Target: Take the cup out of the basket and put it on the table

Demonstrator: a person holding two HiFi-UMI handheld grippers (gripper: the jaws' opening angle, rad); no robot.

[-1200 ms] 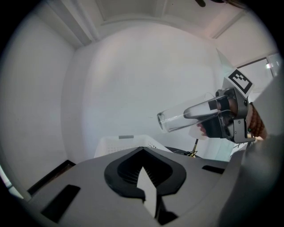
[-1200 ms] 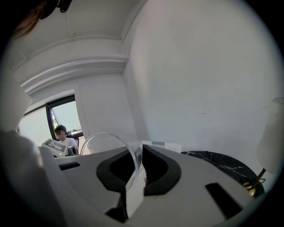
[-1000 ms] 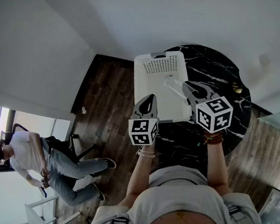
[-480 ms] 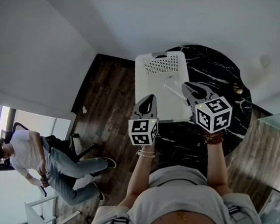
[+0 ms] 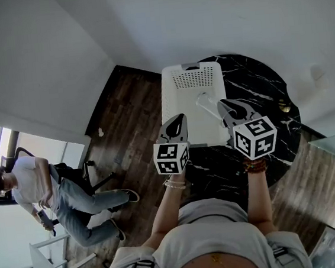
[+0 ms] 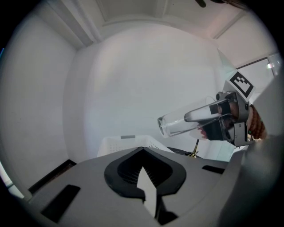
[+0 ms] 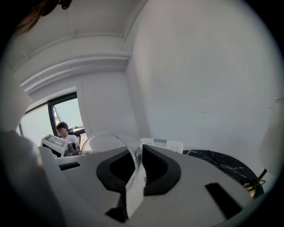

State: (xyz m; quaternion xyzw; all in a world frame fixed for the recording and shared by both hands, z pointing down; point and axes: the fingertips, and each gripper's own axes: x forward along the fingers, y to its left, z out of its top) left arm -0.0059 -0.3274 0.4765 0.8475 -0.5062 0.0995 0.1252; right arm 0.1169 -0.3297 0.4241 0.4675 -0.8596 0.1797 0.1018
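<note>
Round black table (image 5: 257,85) carries the white basket (image 5: 186,75) at its left edge, so the bare top to the R is prob. the landing spot. L gripper (image 6: 143,153) hangs by the basket's near end, jaws together w/ nothing in them, likely parked out of the way. R gripper (image 7: 134,164) is nipped nearly closed on the rim wall of the clear cup (image 6: 184,123). Cup is on its side, in the air above the basket's near part, not yet over the table.
</note>
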